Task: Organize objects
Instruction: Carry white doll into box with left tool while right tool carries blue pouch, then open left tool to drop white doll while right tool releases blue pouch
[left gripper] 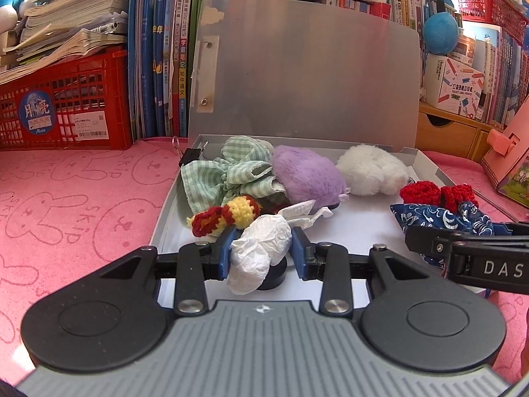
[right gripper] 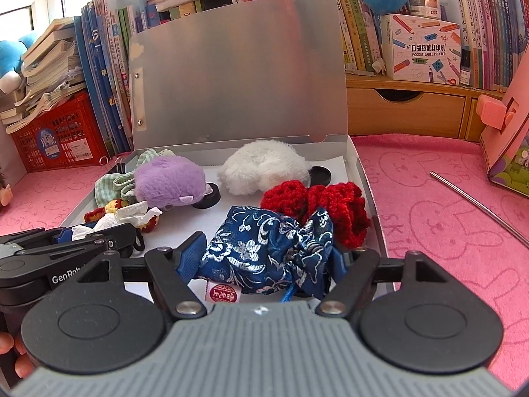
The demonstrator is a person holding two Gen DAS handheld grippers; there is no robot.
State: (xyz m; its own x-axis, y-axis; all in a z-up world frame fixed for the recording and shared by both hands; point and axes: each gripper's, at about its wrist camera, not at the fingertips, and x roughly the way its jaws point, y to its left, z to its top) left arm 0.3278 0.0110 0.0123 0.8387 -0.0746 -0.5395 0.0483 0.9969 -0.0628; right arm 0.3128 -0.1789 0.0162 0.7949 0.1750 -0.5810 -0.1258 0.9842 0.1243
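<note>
An open grey box (left gripper: 158, 225) (right gripper: 367, 168) with its lid raised lies on the pink cloth. Over its near left part my left gripper (left gripper: 263, 254) is shut on a crumpled white tissue (left gripper: 259, 248). My right gripper (right gripper: 267, 258) is shut on a dark blue brocade pouch (right gripper: 264, 251) (left gripper: 439, 221) at the near right of the box. Inside lie a purple plush (left gripper: 307, 175) (right gripper: 168, 178), a white plush (left gripper: 370, 168) (right gripper: 264, 165), a green checked cloth (left gripper: 224, 172), a red and yellow crochet piece (left gripper: 224, 216) and a red crochet piece (right gripper: 324, 201) (left gripper: 436, 193).
A red crate (left gripper: 62, 106) under stacked books stands at the back left, with upright books behind the lid. Wooden drawers (right gripper: 406, 112) and a pink cardboard house (right gripper: 506, 139) stand on the right. A metal straw (right gripper: 479, 205) lies on the cloth. Black round discs (right gripper: 208, 197) sit in the box.
</note>
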